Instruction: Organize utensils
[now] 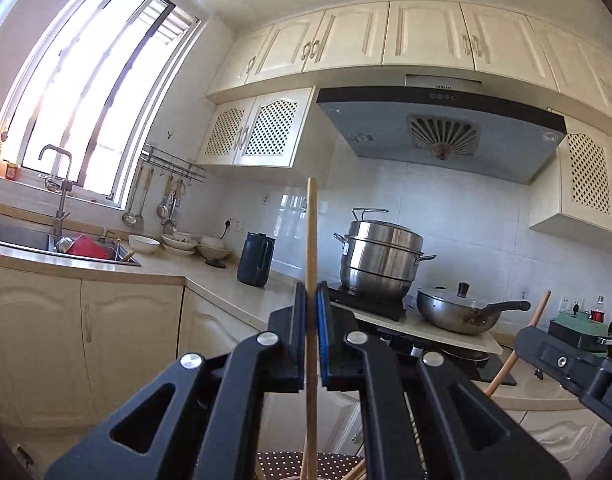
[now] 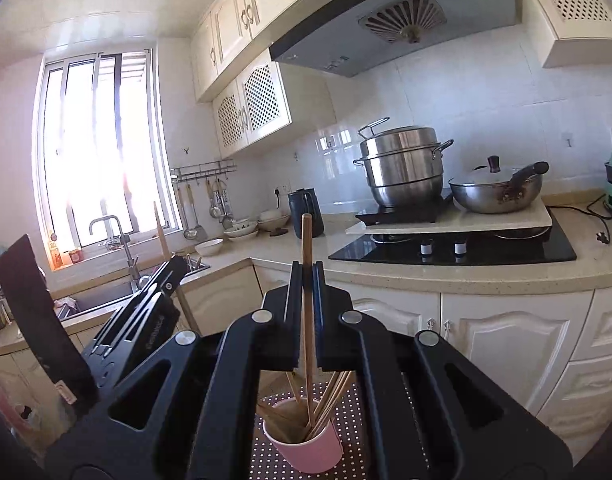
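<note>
The kitchen bench (image 2: 445,276) is pale speckled stone and runs round the corner from the sink (image 1: 22,240) under the window to the black glass hob (image 2: 485,250). On a light slab over the hob stand a stacked steel steamer pot (image 2: 403,168) and, beside it, a lidded steel wok (image 2: 499,194) with a dark handle. A dark jug (image 1: 256,260) stands on the bench near the corner, with white bowls (image 1: 178,244) between it and the sink.

Lower down, on a dark surface dotted white, sits a pink cup (image 2: 309,446) – an open round cup holding a loose bundle of thin, pale wooden chopsticks (image 2: 333,394) that lean out against its rim on several sides.

The left tongs (image 1: 311,300) are black with blue pads, and they are pressed together on a single chopstick (image 1: 311,232): a slim, straight, light tan stick standing nearly upright, its blunt top reaching well above the tips and its lower part running down between the arms toward the dotted surface.

The right tongs (image 2: 306,276) are likewise pinched shut on another chopstick (image 2: 306,248), a slightly redder brown, upright with a small lean; its top rises a short way above the tips – the lower end drops into the mouth of the pink cup among the others.

In the left wrist view the right tongs and their stick show at the right edge, tilted, in front of the hob.
</note>
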Demonstrator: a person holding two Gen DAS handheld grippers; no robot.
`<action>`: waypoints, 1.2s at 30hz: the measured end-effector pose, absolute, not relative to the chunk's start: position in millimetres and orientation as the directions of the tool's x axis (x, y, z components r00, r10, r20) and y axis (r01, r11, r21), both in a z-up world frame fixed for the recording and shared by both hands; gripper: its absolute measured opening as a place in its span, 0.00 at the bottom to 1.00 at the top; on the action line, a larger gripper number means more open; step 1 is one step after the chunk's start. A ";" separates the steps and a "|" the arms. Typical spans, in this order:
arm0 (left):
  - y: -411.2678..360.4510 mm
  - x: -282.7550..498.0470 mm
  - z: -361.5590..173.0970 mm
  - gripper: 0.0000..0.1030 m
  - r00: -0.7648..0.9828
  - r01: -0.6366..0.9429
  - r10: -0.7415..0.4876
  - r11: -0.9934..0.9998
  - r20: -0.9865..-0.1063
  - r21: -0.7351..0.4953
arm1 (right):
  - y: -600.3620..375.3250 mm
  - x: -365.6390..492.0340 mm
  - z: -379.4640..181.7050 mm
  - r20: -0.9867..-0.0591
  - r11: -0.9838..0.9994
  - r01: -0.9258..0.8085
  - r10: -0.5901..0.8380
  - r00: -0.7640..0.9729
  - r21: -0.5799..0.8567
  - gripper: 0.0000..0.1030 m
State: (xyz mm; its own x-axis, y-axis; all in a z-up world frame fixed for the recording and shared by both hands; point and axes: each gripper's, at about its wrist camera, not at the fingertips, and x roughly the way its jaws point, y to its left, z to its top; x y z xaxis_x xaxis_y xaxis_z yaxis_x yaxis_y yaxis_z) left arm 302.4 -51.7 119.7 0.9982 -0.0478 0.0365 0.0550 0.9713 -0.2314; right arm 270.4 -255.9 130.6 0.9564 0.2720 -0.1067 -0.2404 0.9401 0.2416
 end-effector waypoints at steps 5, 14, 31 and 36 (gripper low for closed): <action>-56.5 324.1 89.9 0.06 0.999 0.045 -0.051 0.972 -0.017 -0.229 | -253.8 295.1 106.1 -0.187 0.934 -0.241 0.295 0.937 0.264 0.05; -56.6 317.0 38.8 0.07 0.991 0.052 -0.070 0.986 -0.110 -0.159 | -236.6 310.1 57.1 -0.369 0.923 -0.272 0.361 0.856 0.271 0.06; -30.3 214.2 44.5 0.38 0.970 0.133 -0.141 0.990 -0.199 -0.052 | -247.8 204.1 51.3 -0.345 0.964 -0.172 0.235 0.909 0.205 0.69; -27.8 181.0 52.6 0.43 0.971 0.137 -0.138 0.990 -0.194 -0.020 | -249.6 170.4 58.5 -0.303 0.971 -0.158 0.208 0.930 0.182 0.77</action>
